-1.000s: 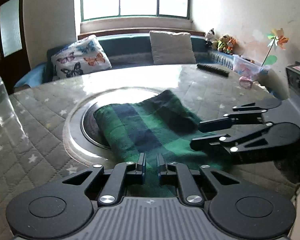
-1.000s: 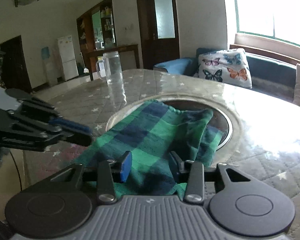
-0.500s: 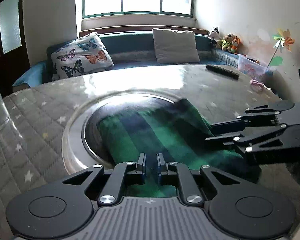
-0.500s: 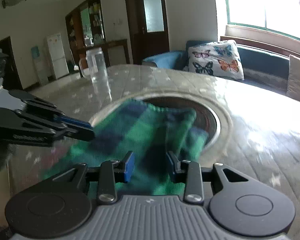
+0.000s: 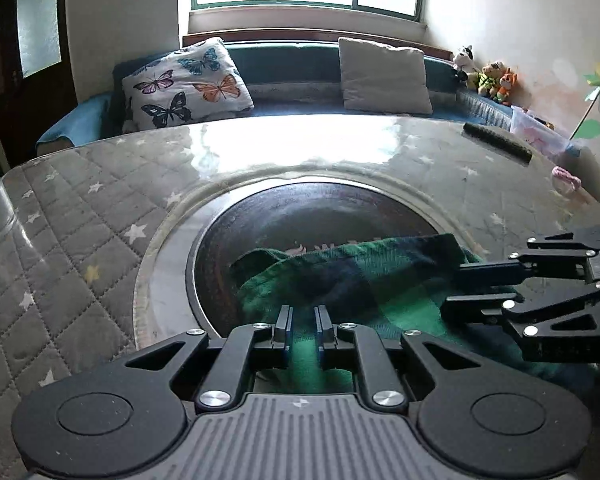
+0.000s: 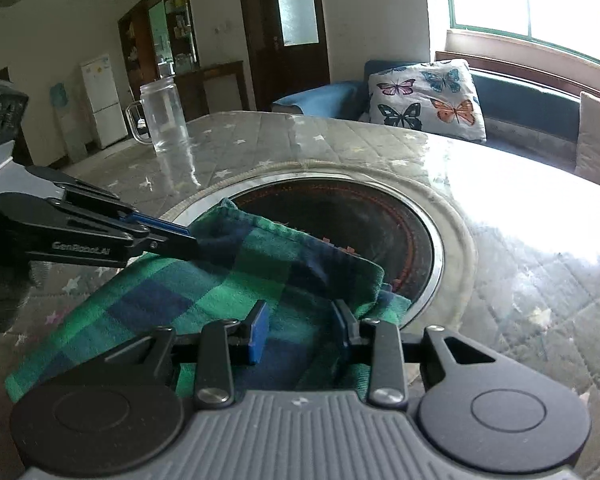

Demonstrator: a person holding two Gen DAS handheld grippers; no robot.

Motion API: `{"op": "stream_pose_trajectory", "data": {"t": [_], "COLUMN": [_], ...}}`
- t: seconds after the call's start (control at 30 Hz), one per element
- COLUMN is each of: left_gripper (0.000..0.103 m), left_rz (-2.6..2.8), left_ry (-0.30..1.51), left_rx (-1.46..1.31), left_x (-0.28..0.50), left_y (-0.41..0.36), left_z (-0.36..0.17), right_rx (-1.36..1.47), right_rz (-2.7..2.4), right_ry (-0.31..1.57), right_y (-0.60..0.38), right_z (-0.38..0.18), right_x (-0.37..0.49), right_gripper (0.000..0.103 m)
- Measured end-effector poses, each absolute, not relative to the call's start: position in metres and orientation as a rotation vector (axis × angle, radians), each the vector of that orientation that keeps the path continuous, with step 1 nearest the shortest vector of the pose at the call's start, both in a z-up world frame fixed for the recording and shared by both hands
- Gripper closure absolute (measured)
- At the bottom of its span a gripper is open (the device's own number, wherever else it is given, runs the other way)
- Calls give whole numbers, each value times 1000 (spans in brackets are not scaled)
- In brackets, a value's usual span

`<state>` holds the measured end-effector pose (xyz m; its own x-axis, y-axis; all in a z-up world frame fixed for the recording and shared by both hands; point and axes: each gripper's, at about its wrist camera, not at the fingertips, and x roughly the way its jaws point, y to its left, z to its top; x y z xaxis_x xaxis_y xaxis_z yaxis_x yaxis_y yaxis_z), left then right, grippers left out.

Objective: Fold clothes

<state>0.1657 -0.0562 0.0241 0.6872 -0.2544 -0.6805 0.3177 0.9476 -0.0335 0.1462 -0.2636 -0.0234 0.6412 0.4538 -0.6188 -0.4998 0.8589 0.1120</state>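
A green and blue plaid cloth (image 5: 360, 280) (image 6: 228, 280) lies partly folded on the round table, its far edge over the dark centre recess (image 5: 320, 216). My left gripper (image 5: 302, 312) is shut on a thin edge of the cloth at its left side. From the right wrist view, the left gripper (image 6: 190, 240) bites the cloth's far left corner. My right gripper (image 6: 300, 308) holds a thick bunch of the cloth between its pads. In the left wrist view the right gripper (image 5: 452, 286) comes in from the right, clamped on the cloth's right side.
A clear glass jug (image 6: 164, 116) stands on the quilted, glass-topped table (image 5: 100, 216) at the far left. A black remote (image 5: 496, 142) and a small pink object (image 5: 564, 178) lie near the far right edge. Behind the table is a bench with a butterfly pillow (image 5: 188, 80).
Both grippers have moved forward toward the window with the cloth in them. Less cloth lies ahead of them now, and more of the dark recess shows.
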Motion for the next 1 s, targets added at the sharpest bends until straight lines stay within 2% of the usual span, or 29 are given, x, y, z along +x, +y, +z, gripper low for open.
{"op": "stream_pose_trajectory", "data": {"t": [0.17, 0.4, 0.47, 0.53, 0.63, 0.67, 0.87, 0.93, 1.0], "left_gripper": [89, 86, 77, 46, 46, 45, 28, 17, 13], "left_rz": [-332, -303, -303, -294, -289, -291, -282, -276, -273], "left_ry": [719, 775, 766, 755, 747, 746, 728, 721, 709], "left_rx": [85, 78, 84, 90, 99, 102, 119, 120, 119], "left_x": [177, 198, 195, 194, 191, 190, 183, 180, 177], "left_y": [-60, -60, -61, -61, -63, -63, -69, -71, -72], "left_z": [32, 16, 19, 22, 25, 26, 31, 33, 36], "right_rx": [-68, -68, -89, -125, -157, -165, -230, -255, -291], "right_rz": [543, 535, 539, 552, 592, 614, 711, 736, 748], "right_ry": [660, 682, 671, 658, 631, 622, 590, 583, 569], "right_y": [-264, -264, -262, -258, -249, -246, -217, -206, -199], "right_z": [-16, -22, -18, -12, -4, 0, 6, 3, 0], "right_x": [152, 158, 153, 145, 129, 122, 95, 86, 78], "right_gripper": [70, 67, 62, 55, 51, 47, 41, 41, 40]}}
